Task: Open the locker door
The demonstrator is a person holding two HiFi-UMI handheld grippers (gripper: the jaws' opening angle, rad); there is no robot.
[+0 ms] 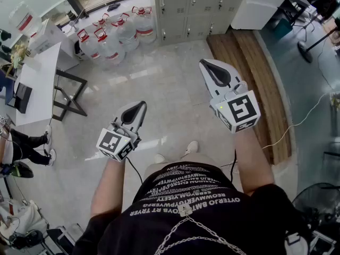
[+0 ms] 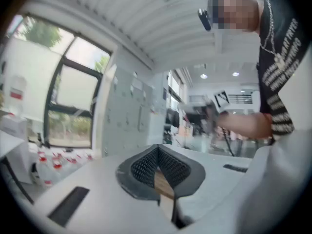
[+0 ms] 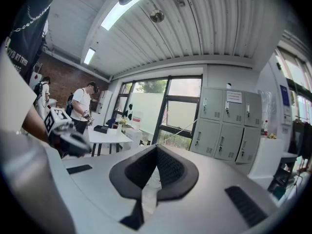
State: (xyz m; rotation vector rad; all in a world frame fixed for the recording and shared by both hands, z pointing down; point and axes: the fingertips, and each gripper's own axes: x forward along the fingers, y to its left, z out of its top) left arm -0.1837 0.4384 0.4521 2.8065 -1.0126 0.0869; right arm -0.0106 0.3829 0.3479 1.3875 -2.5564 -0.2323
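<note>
The grey lockers point(image 1: 191, 7) stand against the far wall, all doors closed, a few steps ahead of me. In the right gripper view the lockers point(image 3: 226, 126) sit right of centre, their small handles visible. The left gripper view shows the lockers point(image 2: 129, 116) blurred beside the window. My left gripper point(image 1: 139, 108) is held out over the floor, jaws together with nothing in them. My right gripper point(image 1: 204, 65) is higher and further forward, jaws shut and empty. Both are well short of the lockers. The tips meet in each gripper's own view: left gripper point(image 2: 157, 146), right gripper point(image 3: 156, 146).
Several water bottles point(image 1: 111, 33) stand on the floor left of the lockers. A white table point(image 1: 37, 81) with a dark frame is at the left. A wooden platform point(image 1: 255, 73) runs along the right, with a cable point(image 1: 297, 121) beside it. Other people point(image 3: 83, 106) stand far off.
</note>
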